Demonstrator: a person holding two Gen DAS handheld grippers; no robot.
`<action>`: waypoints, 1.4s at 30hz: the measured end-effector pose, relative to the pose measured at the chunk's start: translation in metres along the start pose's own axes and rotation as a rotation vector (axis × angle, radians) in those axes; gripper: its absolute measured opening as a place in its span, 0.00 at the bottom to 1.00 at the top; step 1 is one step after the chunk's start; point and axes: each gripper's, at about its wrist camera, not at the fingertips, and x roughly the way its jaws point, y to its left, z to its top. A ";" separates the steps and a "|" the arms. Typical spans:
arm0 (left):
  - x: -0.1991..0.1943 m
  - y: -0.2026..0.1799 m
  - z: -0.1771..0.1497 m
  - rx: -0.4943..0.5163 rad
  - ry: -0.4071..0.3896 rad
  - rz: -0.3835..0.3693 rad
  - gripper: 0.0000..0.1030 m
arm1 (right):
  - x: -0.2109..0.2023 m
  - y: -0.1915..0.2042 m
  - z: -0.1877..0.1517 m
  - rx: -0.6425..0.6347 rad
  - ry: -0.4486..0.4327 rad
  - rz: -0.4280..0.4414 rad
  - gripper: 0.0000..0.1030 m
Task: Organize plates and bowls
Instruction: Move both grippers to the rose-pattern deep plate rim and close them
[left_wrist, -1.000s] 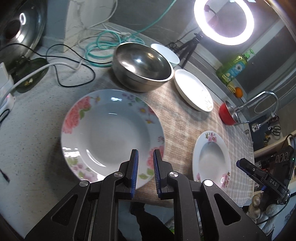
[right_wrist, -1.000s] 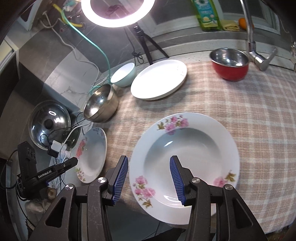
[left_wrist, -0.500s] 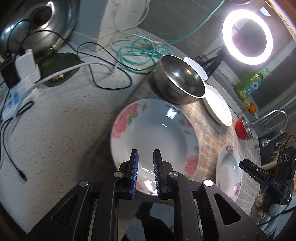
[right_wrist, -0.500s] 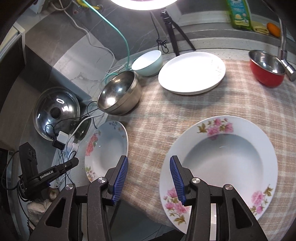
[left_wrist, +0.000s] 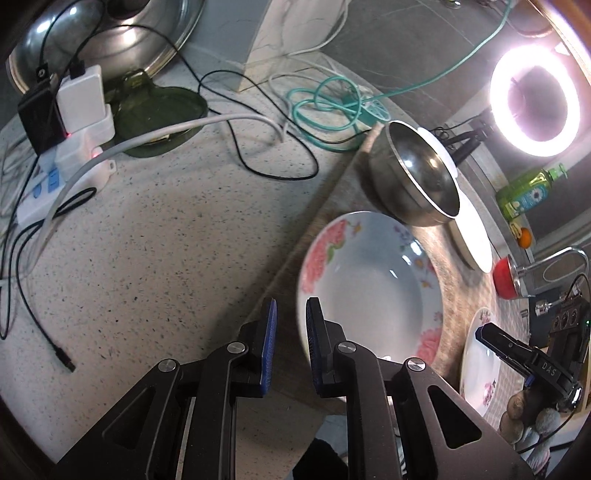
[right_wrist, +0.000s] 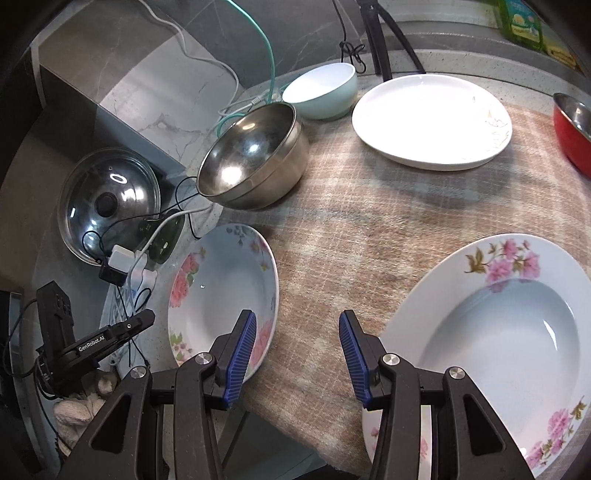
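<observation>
Two flowered deep plates lie on the checked cloth (right_wrist: 369, 206). The left plate (left_wrist: 369, 295) (right_wrist: 221, 291) overhangs the cloth's left edge; the other plate (right_wrist: 498, 350) (left_wrist: 480, 365) lies at the right. My left gripper (left_wrist: 291, 332) hovers just off the left plate's left rim. Its jaws are nearly together and hold nothing. My right gripper (right_wrist: 297, 332) is open over bare cloth between the two plates. Further back stand a steel bowl (right_wrist: 255, 162) (left_wrist: 417, 181), a pale green bowl (right_wrist: 325, 92), a white flat plate (right_wrist: 432, 118) and a red bowl (right_wrist: 572, 129).
On the speckled counter (left_wrist: 166, 240) to the left lie a power strip with chargers (left_wrist: 74, 110), several cables and a glass pot lid (right_wrist: 107, 199). A ring light (left_wrist: 535, 103), a green bottle (left_wrist: 528, 192) and a tap (left_wrist: 554, 266) stand behind. The counter's front edge runs just below both grippers.
Both grippers have slid left and a little down. The left one left the flowered plate's rim for the counter beside it. The right one moved off the right plate to the cloth.
</observation>
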 end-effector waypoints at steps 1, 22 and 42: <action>0.002 0.002 0.001 -0.007 0.006 -0.003 0.14 | 0.003 0.000 0.001 0.002 0.006 0.004 0.42; 0.022 0.005 0.006 -0.033 0.056 -0.052 0.14 | 0.042 0.009 0.014 0.018 0.103 0.055 0.21; 0.029 -0.002 0.007 -0.012 0.058 -0.058 0.08 | 0.059 0.012 0.017 0.019 0.136 0.059 0.06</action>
